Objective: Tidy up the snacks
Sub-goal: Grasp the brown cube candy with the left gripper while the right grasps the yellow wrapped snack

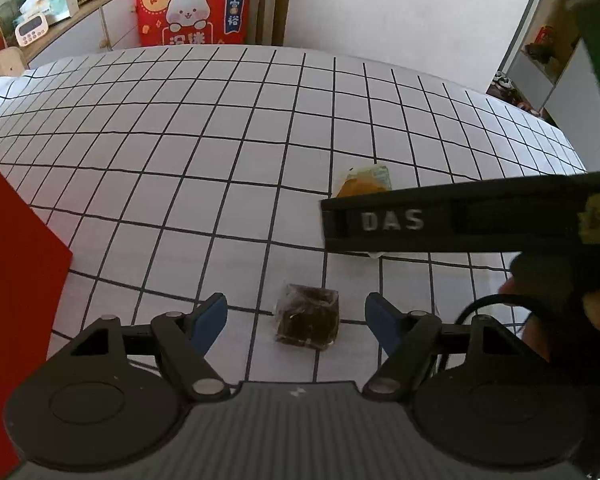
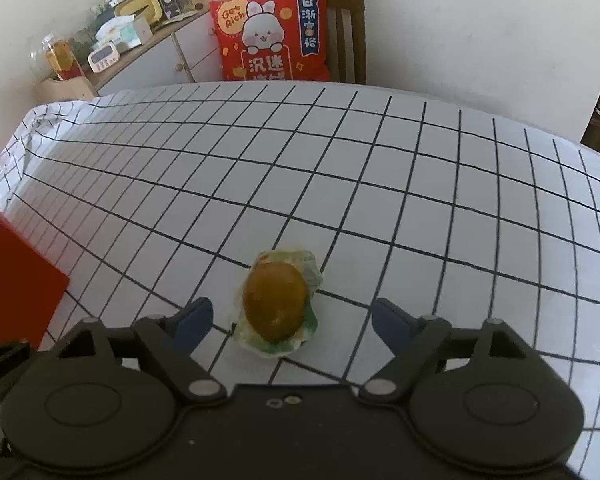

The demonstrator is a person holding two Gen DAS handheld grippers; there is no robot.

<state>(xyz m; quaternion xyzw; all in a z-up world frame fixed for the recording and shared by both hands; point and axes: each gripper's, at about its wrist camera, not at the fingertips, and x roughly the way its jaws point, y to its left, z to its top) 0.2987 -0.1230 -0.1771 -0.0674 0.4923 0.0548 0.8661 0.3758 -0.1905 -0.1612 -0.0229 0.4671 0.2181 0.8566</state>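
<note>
A dark brown snack in a clear wrapper [image 1: 307, 317] lies on the checked tablecloth between the open fingers of my left gripper [image 1: 296, 320], not gripped. A round golden-brown pastry in a clear, green-printed wrapper [image 2: 276, 304] lies between the open fingers of my right gripper [image 2: 292, 320], closer to the left finger [image 2: 194, 320]. In the left wrist view the same pastry [image 1: 364, 182] shows partly hidden behind the right gripper's black body [image 1: 460, 220], which reaches in from the right.
A red box [image 1: 16, 280] stands at the table's left edge and also shows in the right wrist view [image 2: 16, 284]. A chair with a red rabbit cushion [image 2: 272, 36] stands behind the table. A cluttered sideboard [image 2: 112, 48] is at the back left.
</note>
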